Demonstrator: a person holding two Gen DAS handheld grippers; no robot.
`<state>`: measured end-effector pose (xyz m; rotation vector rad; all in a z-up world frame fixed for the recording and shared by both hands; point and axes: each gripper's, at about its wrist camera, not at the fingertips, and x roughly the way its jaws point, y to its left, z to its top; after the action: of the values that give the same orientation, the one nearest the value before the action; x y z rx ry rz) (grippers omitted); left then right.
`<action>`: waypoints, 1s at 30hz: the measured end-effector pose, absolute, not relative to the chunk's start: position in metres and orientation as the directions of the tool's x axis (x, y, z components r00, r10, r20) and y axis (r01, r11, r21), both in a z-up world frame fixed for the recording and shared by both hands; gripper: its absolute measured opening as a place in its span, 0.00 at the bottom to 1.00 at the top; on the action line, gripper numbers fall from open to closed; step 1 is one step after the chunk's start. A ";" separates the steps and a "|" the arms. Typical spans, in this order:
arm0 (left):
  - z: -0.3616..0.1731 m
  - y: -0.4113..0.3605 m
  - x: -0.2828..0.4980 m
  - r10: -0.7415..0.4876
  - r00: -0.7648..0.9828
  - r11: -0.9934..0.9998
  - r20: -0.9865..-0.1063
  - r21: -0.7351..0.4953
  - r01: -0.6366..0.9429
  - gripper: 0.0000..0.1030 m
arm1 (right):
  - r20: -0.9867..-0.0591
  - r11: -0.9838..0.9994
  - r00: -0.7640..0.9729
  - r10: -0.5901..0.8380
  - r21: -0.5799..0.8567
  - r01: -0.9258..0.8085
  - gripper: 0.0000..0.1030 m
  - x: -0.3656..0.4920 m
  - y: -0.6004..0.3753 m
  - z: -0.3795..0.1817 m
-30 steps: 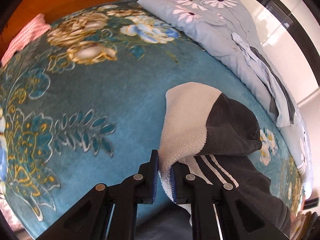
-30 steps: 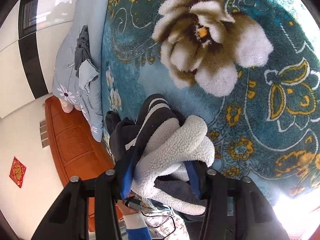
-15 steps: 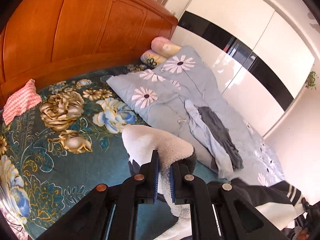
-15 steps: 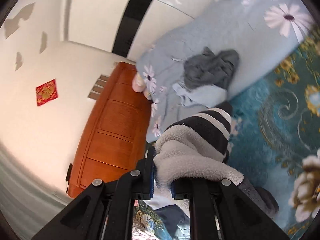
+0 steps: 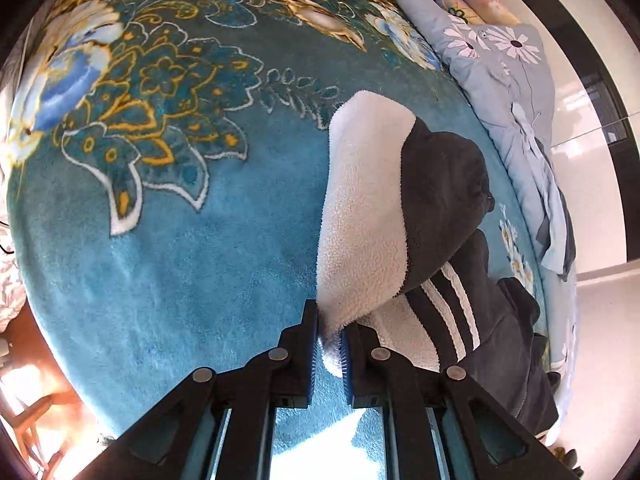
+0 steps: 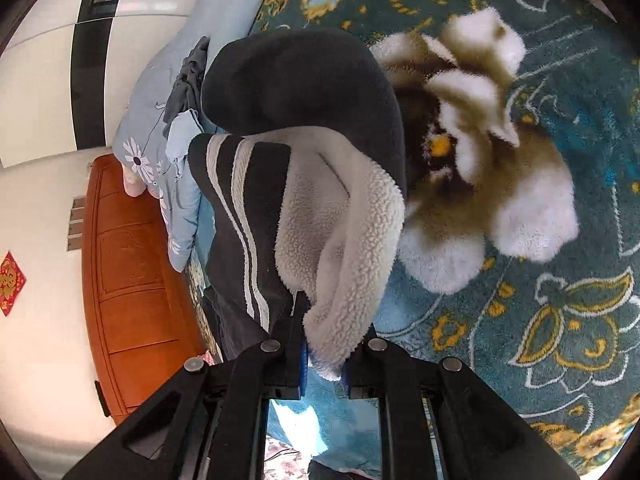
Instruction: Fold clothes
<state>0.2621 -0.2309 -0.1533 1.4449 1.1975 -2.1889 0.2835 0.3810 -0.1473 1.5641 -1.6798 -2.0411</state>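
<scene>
A dark grey fleece garment (image 5: 440, 184) with white sherpa lining and white stripes hangs above the teal floral blanket (image 5: 180, 248). My left gripper (image 5: 329, 344) is shut on a white-lined edge of it. My right gripper (image 6: 325, 354) is shut on another lined edge of the same garment (image 6: 304, 112), which drapes forward over the blanket (image 6: 560, 320). The rest of the garment trails down to the right in the left wrist view.
A light blue daisy-print quilt (image 5: 516, 92) with grey clothes (image 6: 188, 80) on it lies along the bed's far side. An orange wooden headboard (image 6: 128, 264) and white wardrobe doors (image 5: 592, 140) border the bed.
Both grippers swung up toward the room and then back down over the blanket, still holding the garment. The right gripper's jaws closed tighter on the lining.
</scene>
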 end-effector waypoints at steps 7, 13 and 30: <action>-0.128 -0.224 0.264 0.227 -0.445 -0.699 -0.866 -0.463 0.544 0.14 | -0.753 -0.631 -0.374 -0.542 0.658 -0.411 0.24 0.268 0.374 -0.114; -0.095 -0.195 0.240 0.196 -0.446 -0.850 -0.874 -0.378 0.368 0.21 | -0.849 -0.810 -0.372 -0.376 0.496 -0.312 0.37 0.277 0.380 -0.062; -0.128 -0.145 0.117 -0.122 -0.371 -0.992 -0.920 0.115 0.041 0.51 | -0.860 -0.915 -0.328 -0.391 0.402 0.038 0.60 0.116 0.264 -0.058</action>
<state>0.1173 -0.1452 -0.1277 1.7014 -0.1110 -2.5200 0.1157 0.2638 -0.0581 1.6352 -0.4539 -2.3175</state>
